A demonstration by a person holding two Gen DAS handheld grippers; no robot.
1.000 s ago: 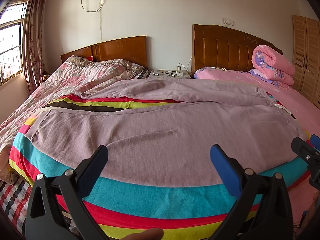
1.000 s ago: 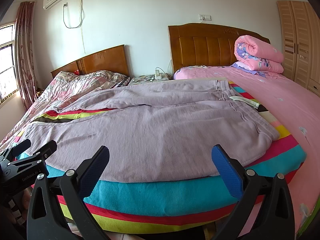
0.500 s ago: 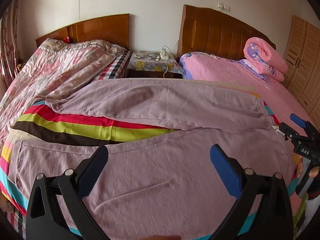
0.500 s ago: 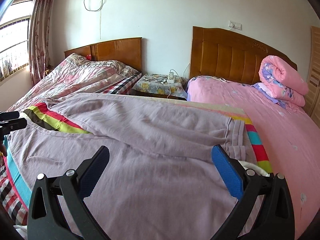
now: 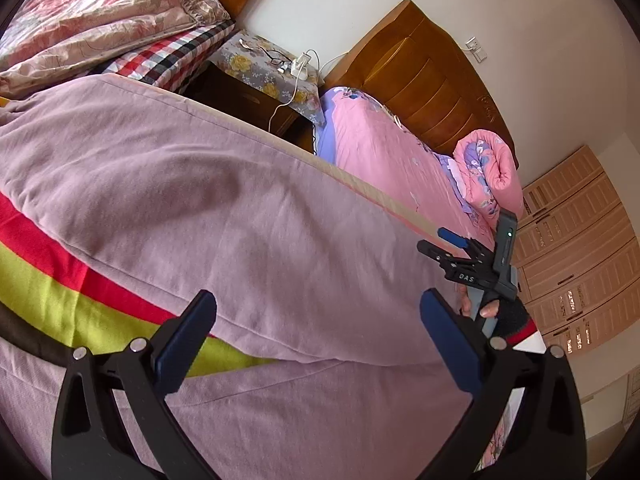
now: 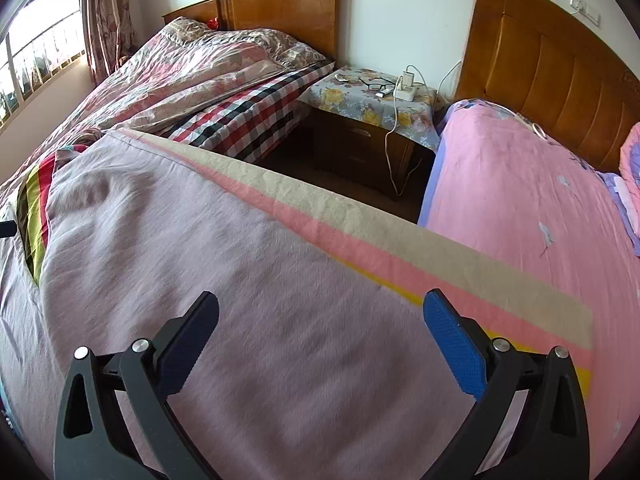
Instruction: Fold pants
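The mauve pants point(image 5: 248, 216) lie spread flat on a striped blanket point(image 5: 60, 304), both legs running left, with a gap of blanket between them. My left gripper point(image 5: 316, 340) is open and empty, hovering above the far leg near the crotch. My right gripper point(image 6: 320, 336) is open and empty above the far edge of the pants point(image 6: 208, 264) near the waist. It also shows in the left wrist view point(image 5: 452, 244), at the right, held by a hand.
The blanket's pink and beige far edge point(image 6: 360, 232) ends at a gap before a nightstand point(image 6: 372, 120) with cables and glasses. A floral-quilted bed point(image 6: 192, 72) lies left, a pink bed point(image 6: 520, 196) right, with a rolled quilt point(image 5: 488, 172) and wardrobe point(image 5: 576, 260).
Both grippers have moved forward and lower over the pants, toward the far leg and far edge. The left view has tilted. Both stay open and empty.
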